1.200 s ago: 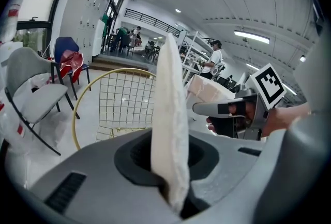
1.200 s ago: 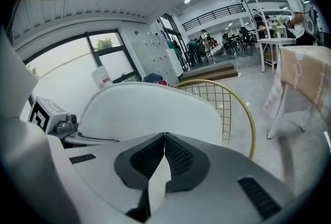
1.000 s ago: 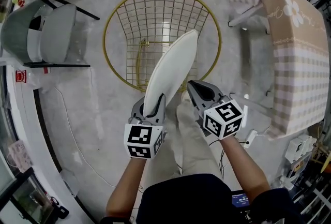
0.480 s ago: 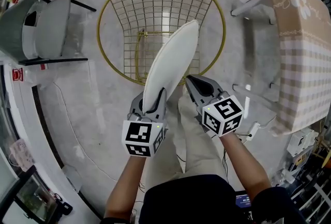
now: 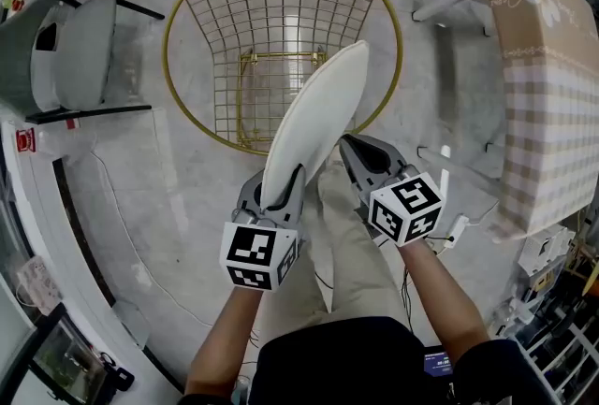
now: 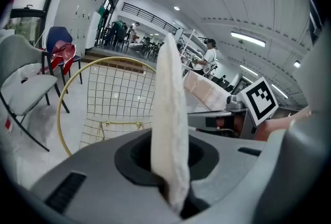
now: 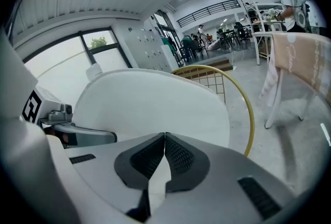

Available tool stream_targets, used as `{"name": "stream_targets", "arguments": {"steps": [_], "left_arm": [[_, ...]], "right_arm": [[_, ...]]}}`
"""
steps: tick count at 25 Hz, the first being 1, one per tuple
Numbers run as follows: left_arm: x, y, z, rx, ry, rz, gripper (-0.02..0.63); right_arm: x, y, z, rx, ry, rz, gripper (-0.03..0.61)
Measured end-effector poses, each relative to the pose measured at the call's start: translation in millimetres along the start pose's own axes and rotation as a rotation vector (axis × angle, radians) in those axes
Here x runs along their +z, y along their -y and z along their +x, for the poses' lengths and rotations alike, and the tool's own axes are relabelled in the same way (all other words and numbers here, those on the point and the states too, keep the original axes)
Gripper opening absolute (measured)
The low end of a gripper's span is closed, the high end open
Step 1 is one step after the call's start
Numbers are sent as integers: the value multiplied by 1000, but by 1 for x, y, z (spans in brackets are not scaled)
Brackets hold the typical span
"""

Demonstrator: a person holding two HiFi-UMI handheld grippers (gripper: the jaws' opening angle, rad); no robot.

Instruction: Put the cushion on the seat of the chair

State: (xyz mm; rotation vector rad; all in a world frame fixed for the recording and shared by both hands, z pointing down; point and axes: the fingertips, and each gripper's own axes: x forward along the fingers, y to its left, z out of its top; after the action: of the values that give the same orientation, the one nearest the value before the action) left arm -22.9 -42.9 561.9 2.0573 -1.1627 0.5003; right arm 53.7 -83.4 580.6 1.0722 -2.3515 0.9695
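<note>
A white oval cushion (image 5: 314, 127) stands on edge, its near end pinched in my left gripper (image 5: 279, 180), which is shut on it. The cushion's far tip reaches over the front rim of the gold wire chair (image 5: 187, 1), whose mesh seat lies below and beyond. In the left gripper view the cushion (image 6: 168, 130) rises straight out of the jaws with the chair (image 6: 111, 99) behind it. My right gripper (image 5: 348, 146) hangs just right of the cushion, shut with nothing between its pads. The right gripper view shows the cushion's broad face (image 7: 150, 109) ahead-left of those touching jaws (image 7: 165, 137).
A grey chair (image 5: 75, 52) stands at the left. A table with a beige checked cloth (image 5: 552, 94) is at the right. The person's legs (image 5: 346, 244) are below the grippers, and cables trail over the pale floor.
Both grippers and the cushion have sunk a little toward the chair. The grip on the cushion is the same.
</note>
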Motion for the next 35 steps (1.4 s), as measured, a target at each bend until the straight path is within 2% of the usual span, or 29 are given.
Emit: {"name": "stream_targets", "arguments": {"steps": [4,7,15,24,35], "left_arm": [[-4,7,6,-22,-17,0,63],[-7,9,10,-38,-36,-43,63],[-9,-5,20,-28,-53,-50,63],[-11,-16,22,-5,-59,-60,63],[-13,-35,27,21,-63,-44,63]], "right_arm": [[-2,5,-1,-12,4,15,20],[-5,7,0,-18,0,25,20],[-13,12,9,-16,-9,44,20],[-7,17,12,-4,-22,21,20],[-15,-1,37,86,-79,-53,20]]}}
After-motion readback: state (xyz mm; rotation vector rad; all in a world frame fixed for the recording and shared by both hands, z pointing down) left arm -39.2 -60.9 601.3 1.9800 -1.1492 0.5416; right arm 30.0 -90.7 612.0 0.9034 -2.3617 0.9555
